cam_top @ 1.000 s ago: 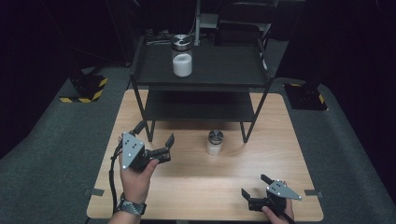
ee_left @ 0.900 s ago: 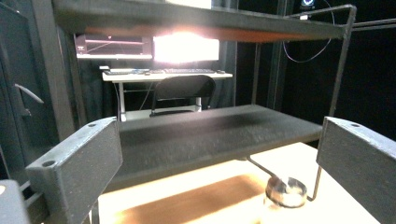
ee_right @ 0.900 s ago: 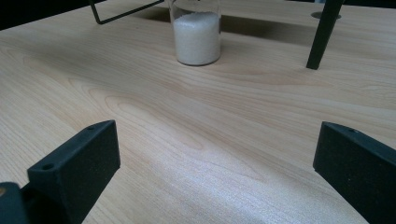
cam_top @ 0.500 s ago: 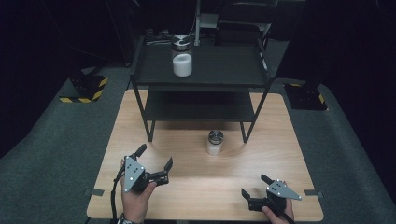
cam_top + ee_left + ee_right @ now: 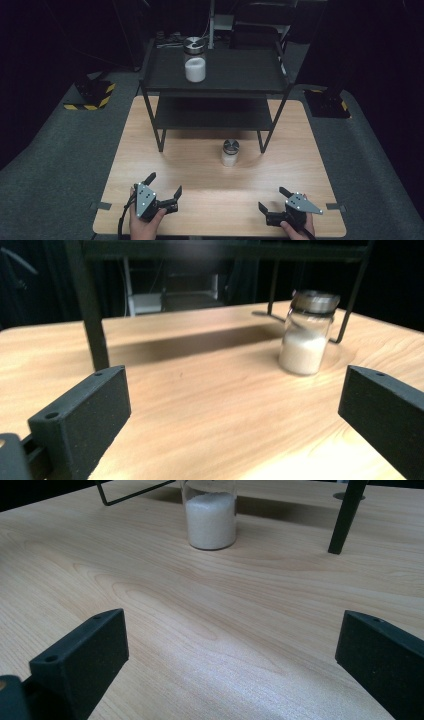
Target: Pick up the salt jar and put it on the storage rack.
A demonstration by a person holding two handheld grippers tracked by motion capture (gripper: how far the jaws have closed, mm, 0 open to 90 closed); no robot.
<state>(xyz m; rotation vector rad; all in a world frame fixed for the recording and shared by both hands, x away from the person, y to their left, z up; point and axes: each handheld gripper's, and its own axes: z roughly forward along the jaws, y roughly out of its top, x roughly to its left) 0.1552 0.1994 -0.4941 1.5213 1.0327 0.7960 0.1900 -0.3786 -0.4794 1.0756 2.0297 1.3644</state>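
Note:
A small glass jar [image 5: 230, 152] with a metal lid and white powder stands on the wooden table [image 5: 200, 170], just in front of the black rack [image 5: 215, 82]. A second, similar jar [image 5: 194, 60] sits on the rack's top shelf. My left gripper [image 5: 164, 183] rests open near the table's front left with nothing between its jaws. My right gripper [image 5: 271, 198] is open at the front right, also holding nothing. The left gripper view has the jar [image 5: 306, 335] ahead to the right of the open left gripper [image 5: 235, 395]. From the right gripper [image 5: 235, 640], the jar [image 5: 210, 517] stands ahead.
The two-tier rack stands on thin legs [image 5: 92, 315], one leg [image 5: 345, 517] close beside the table jar. Grey carpet [image 5: 60, 150] surrounds the table. Yellow-black striped blocks [image 5: 92, 97] lie on the floor at the left and right.
My left gripper has drawn back from mid-table toward the front edge and sits lower now. The right gripper and both jars have stayed put.

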